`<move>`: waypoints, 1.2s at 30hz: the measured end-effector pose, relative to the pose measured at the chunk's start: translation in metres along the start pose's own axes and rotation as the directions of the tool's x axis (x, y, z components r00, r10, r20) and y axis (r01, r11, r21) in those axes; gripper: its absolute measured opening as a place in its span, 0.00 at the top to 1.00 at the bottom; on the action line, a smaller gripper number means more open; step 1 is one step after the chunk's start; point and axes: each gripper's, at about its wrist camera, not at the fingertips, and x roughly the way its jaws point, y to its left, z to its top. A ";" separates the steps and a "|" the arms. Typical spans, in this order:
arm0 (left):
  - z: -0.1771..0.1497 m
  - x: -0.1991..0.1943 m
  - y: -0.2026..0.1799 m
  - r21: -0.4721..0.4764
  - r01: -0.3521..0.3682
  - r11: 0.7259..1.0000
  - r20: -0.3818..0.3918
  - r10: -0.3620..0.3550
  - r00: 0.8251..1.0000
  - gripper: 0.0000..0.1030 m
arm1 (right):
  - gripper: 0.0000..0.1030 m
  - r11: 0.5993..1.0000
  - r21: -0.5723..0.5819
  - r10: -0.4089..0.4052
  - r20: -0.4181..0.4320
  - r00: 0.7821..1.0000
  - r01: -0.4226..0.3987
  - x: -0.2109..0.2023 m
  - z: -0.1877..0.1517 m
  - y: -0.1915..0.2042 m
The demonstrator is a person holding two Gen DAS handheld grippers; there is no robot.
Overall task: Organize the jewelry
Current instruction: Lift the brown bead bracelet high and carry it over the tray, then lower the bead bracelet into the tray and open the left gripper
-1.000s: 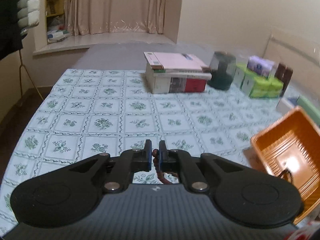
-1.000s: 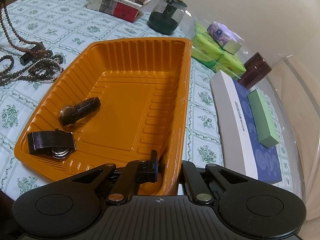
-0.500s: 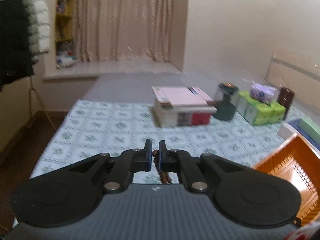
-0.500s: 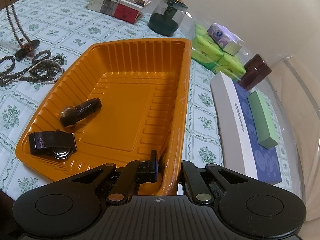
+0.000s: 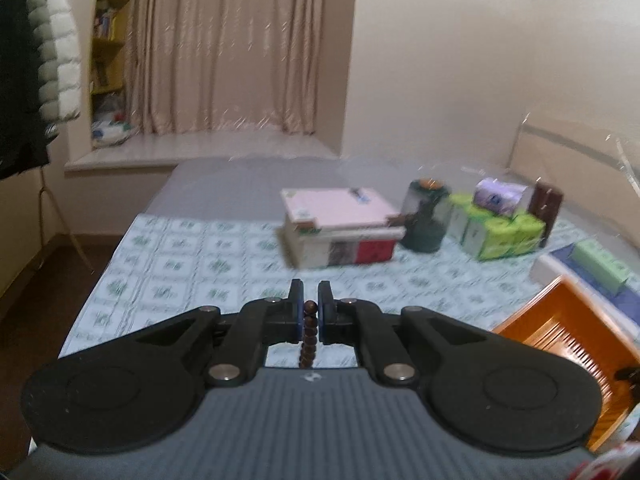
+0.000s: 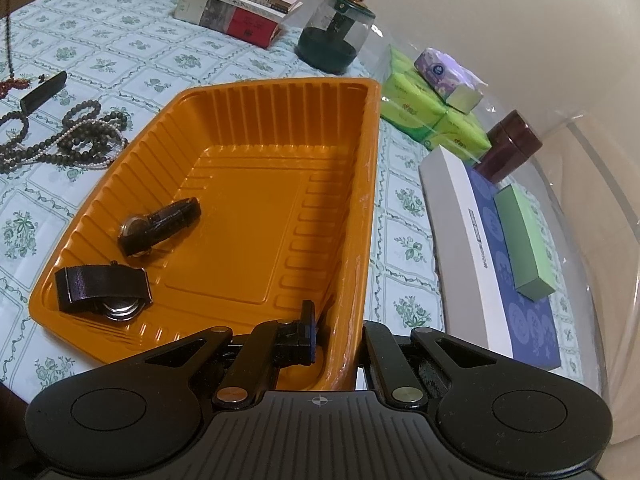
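Observation:
My left gripper (image 5: 310,300) is shut on a strand of dark brown beads (image 5: 309,330), held above the flowered tablecloth. In the right wrist view that bead strand (image 6: 8,40) hangs taut at the far left, its red tassel (image 6: 12,85) near the cloth. A heap of more bead necklaces (image 6: 80,136) lies left of the orange tray (image 6: 240,220). Two black-strapped watches (image 6: 160,228) (image 6: 100,292) lie in the tray's near left part. My right gripper (image 6: 338,332) is shut on the tray's near right wall. The orange tray (image 5: 572,340) also shows at the right of the left wrist view.
A stack of books (image 6: 240,12), a glass dome on a dark base (image 6: 334,36), green tissue packs (image 6: 432,112), brown jars (image 6: 510,144) and a white-and-blue box (image 6: 492,256) with a green box on it stand behind and right of the tray. A black oblong piece (image 6: 44,90) lies by the beads.
My left gripper has risen with the bead strand, so more of the room shows. The strand now hangs straighter off the cloth. The right gripper and tray have not moved.

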 end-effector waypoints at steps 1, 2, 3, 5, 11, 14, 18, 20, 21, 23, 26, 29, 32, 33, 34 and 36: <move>0.007 -0.004 -0.003 0.006 0.014 1.000 0.020 -0.014 1.000 0.95 | 0.95 1.000 0.000 0.000 0.000 1.000 0.000 0.000 0.000 0.000; 0.013 -0.009 -0.007 0.014 0.019 1.000 0.040 -0.019 0.999 0.95 | 0.95 1.000 0.000 0.000 0.001 1.000 0.000 0.000 0.000 0.000; 0.019 -0.013 -0.010 0.021 0.026 0.999 0.056 -0.027 0.998 0.95 | 0.95 1.000 -0.001 0.000 0.000 1.000 0.000 0.000 0.000 0.000; 0.029 -0.017 -0.016 0.030 0.048 0.998 0.076 -0.050 0.996 0.95 | 0.95 1.000 0.000 0.000 0.001 1.000 0.000 0.000 0.000 0.000; 0.037 -0.018 -0.034 0.056 0.098 0.994 0.076 -0.102 0.992 0.95 | 0.95 1.000 -0.002 0.000 0.006 1.000 0.000 -0.002 0.000 0.000; 0.035 -0.016 -0.044 0.065 0.122 0.990 0.067 -0.126 0.990 0.95 | 0.95 1.000 -0.002 0.000 0.007 1.000 0.000 -0.002 0.000 0.000; 0.033 -0.012 -0.063 0.087 0.167 0.982 0.044 -0.171 0.984 0.95 | 0.95 1.000 -0.001 0.001 0.008 1.000 -0.001 -0.001 0.001 0.000; 0.033 -0.011 -0.077 0.102 0.203 0.974 0.031 -0.207 0.978 0.95 | 0.95 1.000 0.000 0.001 0.008 1.000 -0.001 -0.001 0.001 0.000; 0.032 -0.009 -0.084 0.108 0.220 0.970 0.026 -0.224 0.974 0.95 | 0.95 1.000 0.002 0.002 0.008 1.000 -0.002 -0.001 0.000 0.000; 0.031 -0.007 -0.100 0.121 0.260 0.958 0.011 -0.263 0.965 0.95 | 0.95 1.000 0.002 0.003 0.008 1.000 -0.003 -0.001 0.000 0.000; 0.030 0.000 -0.126 0.136 0.327 0.935 -0.014 -0.329 0.944 0.95 | 0.95 1.000 0.004 0.005 0.008 1.000 -0.005 0.000 0.000 -0.001; 0.030 0.007 -0.155 0.156 0.389 0.908 -0.037 -0.388 0.921 0.95 | 0.95 1.000 0.002 0.005 0.009 1.000 -0.005 0.000 0.000 -0.001; 0.031 0.018 -0.182 0.162 0.448 0.879 -0.066 -0.443 0.894 0.95 | 0.95 1.000 0.002 0.006 0.011 1.000 -0.006 0.000 0.000 -0.001; 0.029 0.021 -0.190 0.167 0.463 0.871 -0.079 -0.456 0.886 0.95 | 0.95 1.000 0.003 0.007 0.011 1.000 -0.007 0.001 -0.001 -0.002; 0.027 0.027 -0.199 0.174 0.478 0.861 -0.099 -0.467 0.879 0.95 | 0.95 1.000 0.003 0.007 0.011 1.000 -0.007 0.001 -0.001 -0.002; 0.020 0.041 -0.216 0.184 0.504 0.844 -0.153 -0.482 0.863 0.95 | 0.95 1.000 0.005 0.009 0.012 1.000 -0.009 0.001 -0.001 -0.002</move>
